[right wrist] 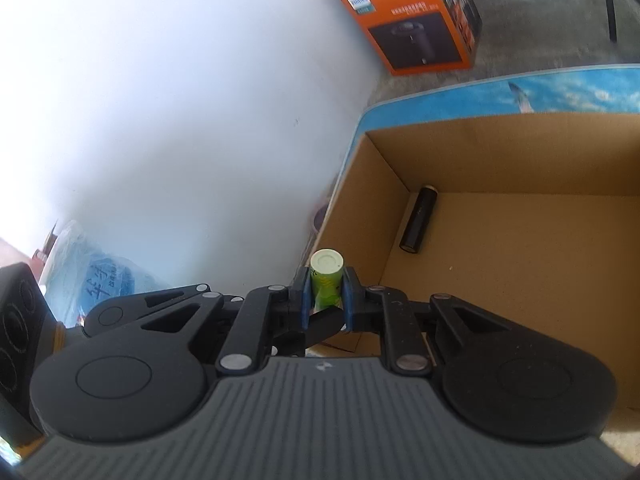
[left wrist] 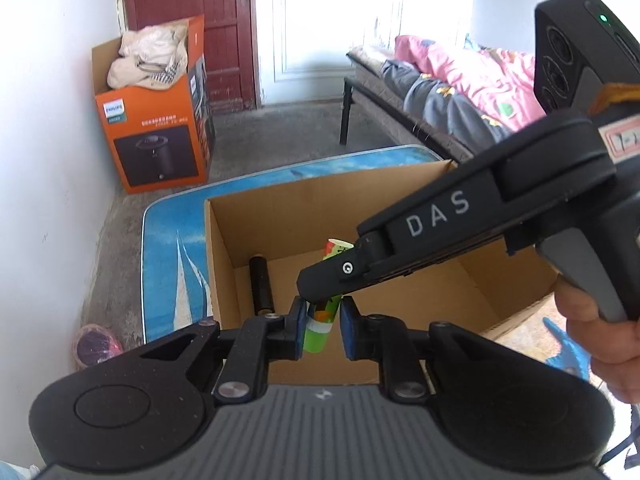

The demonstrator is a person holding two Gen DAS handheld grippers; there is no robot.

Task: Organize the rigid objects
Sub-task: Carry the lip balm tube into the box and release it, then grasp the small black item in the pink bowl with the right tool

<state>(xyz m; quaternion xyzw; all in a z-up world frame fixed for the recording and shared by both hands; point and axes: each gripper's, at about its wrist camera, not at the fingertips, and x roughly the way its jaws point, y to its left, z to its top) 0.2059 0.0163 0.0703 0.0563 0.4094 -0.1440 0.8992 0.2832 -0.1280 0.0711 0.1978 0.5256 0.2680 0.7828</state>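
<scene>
A green printed tube (left wrist: 318,328) with a pale cap (right wrist: 327,262) hangs over the near edge of an open cardboard box (left wrist: 224,240). My right gripper (right wrist: 327,300) is shut on the tube; it also shows in the left wrist view (left wrist: 320,280), reaching in from the right. My left gripper (left wrist: 325,330) is open, its blue pads (left wrist: 349,332) either side of the tube's lower end with a gap on the right. A black cylinder (left wrist: 262,284) lies on the box floor by the left wall; it also shows in the right wrist view (right wrist: 418,220).
The box (right wrist: 520,152) sits on a blue patterned table (left wrist: 172,264). An orange appliance carton (left wrist: 156,132) with cloth in it stands on the floor by the white wall. A bed with pink bedding (left wrist: 460,80) is at the right. A pink object (left wrist: 96,346) lies on the floor.
</scene>
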